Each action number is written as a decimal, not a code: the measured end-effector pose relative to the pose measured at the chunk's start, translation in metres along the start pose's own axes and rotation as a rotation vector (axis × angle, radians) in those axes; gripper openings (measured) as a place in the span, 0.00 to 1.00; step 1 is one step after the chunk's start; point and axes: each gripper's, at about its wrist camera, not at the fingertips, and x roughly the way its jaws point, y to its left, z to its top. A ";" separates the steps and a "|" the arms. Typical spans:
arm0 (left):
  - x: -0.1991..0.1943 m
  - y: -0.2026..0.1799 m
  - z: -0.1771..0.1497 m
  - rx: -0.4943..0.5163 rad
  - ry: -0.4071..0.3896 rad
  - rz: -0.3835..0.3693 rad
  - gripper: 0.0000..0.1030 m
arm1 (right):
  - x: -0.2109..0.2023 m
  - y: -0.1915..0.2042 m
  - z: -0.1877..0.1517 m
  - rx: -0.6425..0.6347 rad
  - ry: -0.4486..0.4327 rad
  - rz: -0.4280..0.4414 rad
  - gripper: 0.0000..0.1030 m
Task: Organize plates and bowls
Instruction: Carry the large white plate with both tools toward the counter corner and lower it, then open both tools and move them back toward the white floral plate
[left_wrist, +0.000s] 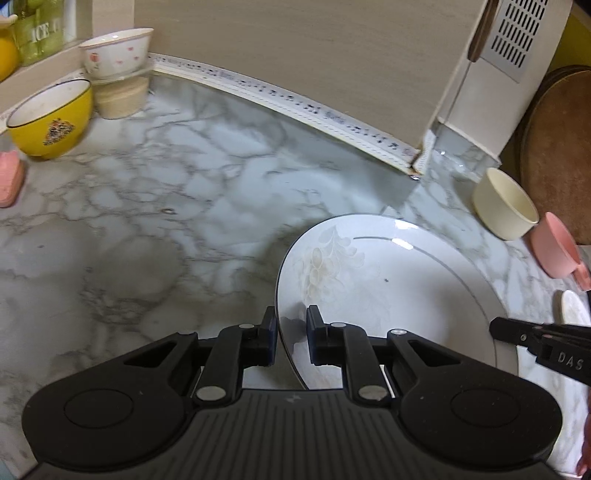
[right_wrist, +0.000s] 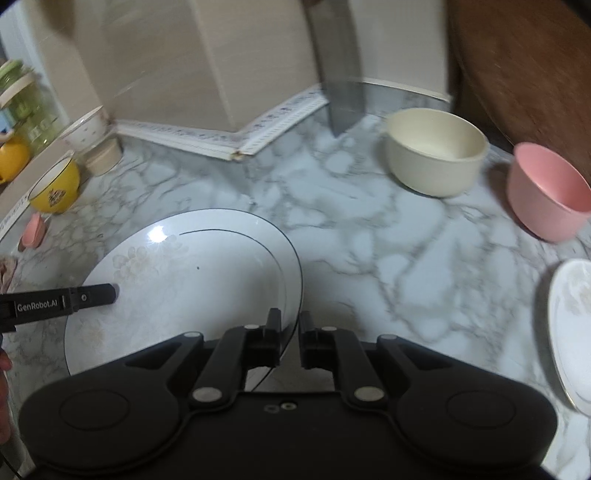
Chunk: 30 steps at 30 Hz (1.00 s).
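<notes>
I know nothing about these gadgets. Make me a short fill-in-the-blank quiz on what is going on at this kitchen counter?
1. Both the left gripper and the right gripper are clamped on the rim of one large white ____.
2. The countertop has a ____ pattern.
3. Next to the cream bowl stands a bowl coloured ____.
4. The white flowered bowl sits ____ a cream container.

Missing words: plate; marble; pink; on top of

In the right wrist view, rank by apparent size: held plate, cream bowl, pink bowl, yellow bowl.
1. Held plate
2. Cream bowl and pink bowl: look alike, and the frame edge cuts the pink one
3. Yellow bowl, though it sits farthest away
</notes>
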 end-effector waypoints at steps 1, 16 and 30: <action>0.001 0.003 0.000 -0.008 0.004 0.002 0.14 | 0.002 0.003 0.001 -0.008 -0.001 0.000 0.08; -0.011 0.006 -0.002 0.015 -0.034 0.052 0.15 | -0.002 0.004 -0.005 -0.045 -0.020 -0.018 0.21; -0.048 -0.051 -0.004 0.077 -0.057 -0.053 0.15 | -0.054 -0.025 -0.010 -0.033 -0.074 -0.047 0.39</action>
